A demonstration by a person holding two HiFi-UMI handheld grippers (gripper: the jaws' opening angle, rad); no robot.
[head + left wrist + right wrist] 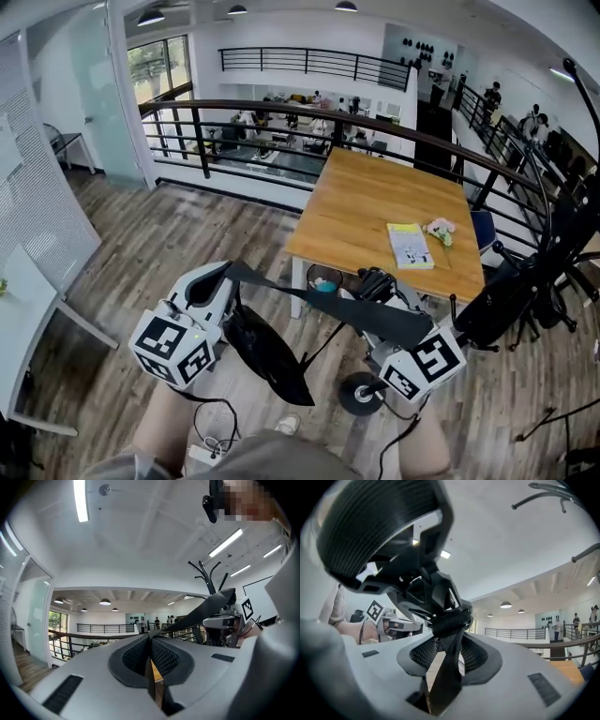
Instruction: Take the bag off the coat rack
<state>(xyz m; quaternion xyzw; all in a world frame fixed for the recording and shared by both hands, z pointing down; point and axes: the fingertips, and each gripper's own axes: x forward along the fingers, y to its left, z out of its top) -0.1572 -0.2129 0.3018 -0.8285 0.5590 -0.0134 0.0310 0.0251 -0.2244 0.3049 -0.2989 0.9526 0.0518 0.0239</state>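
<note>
A black bag [267, 356] hangs by its strap [309, 300], which stretches between my two grippers in the head view. My left gripper [225, 277] is shut on one end of the strap [206, 606]; in the left gripper view [151, 656] the jaws meet with the band running out toward the right gripper. My right gripper [380, 300] is shut on the strap [447, 667] just below its black buckle [440, 602], with the gripper [447, 658] clamping the webbing. The black coat rack hooks [206, 573] [543, 494] curve overhead, and one arm [574, 103] shows at the far right.
A wooden table [375, 206] with a yellow booklet [410, 246] and a small toy [439, 228] stands ahead by a black railing [281, 108]. A black chair [506, 300] is at the right, a white desk [23, 309] at the left, cables [211, 431] on the floor.
</note>
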